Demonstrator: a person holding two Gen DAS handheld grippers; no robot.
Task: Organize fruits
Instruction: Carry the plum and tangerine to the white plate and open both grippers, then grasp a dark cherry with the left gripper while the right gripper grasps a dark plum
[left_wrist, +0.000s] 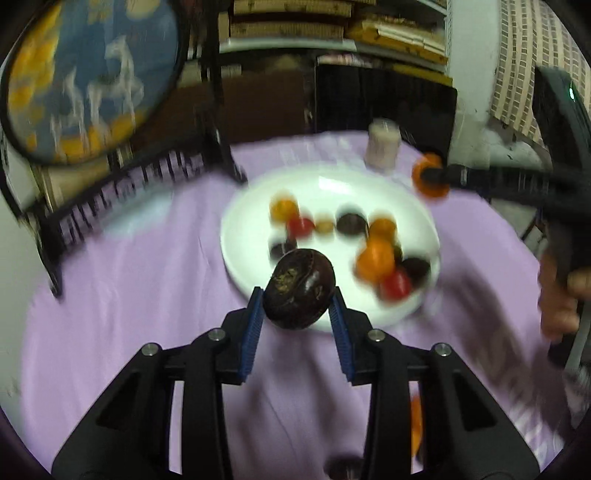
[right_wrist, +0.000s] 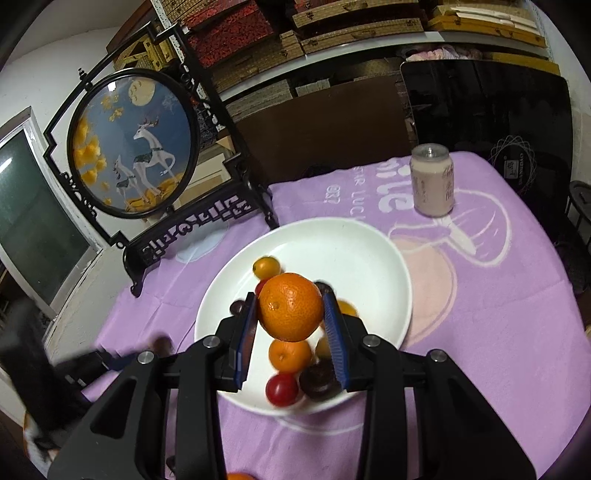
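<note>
My left gripper (left_wrist: 298, 295) is shut on a dark brown round fruit (left_wrist: 300, 288), held above the near rim of the white plate (left_wrist: 332, 184). The view is blurred. The plate holds several small fruits: oranges, red ones and dark ones. My right gripper (right_wrist: 290, 299) is shut on an orange (right_wrist: 290, 306) above the same plate (right_wrist: 351, 251). In the left wrist view the right gripper (left_wrist: 436, 177) shows with its orange (left_wrist: 430, 175) beyond the plate's far right rim. In the right wrist view the left gripper (right_wrist: 155, 345) is a dark blur at the lower left.
A purple cloth (right_wrist: 498, 314) covers the table. A pink jar (right_wrist: 432, 184) stands at the back right. A round deer picture in a black stand (right_wrist: 133, 144) is at the back left. Another orange fruit (left_wrist: 415, 424) lies on the near cloth. A hand (left_wrist: 557, 295) is at the right.
</note>
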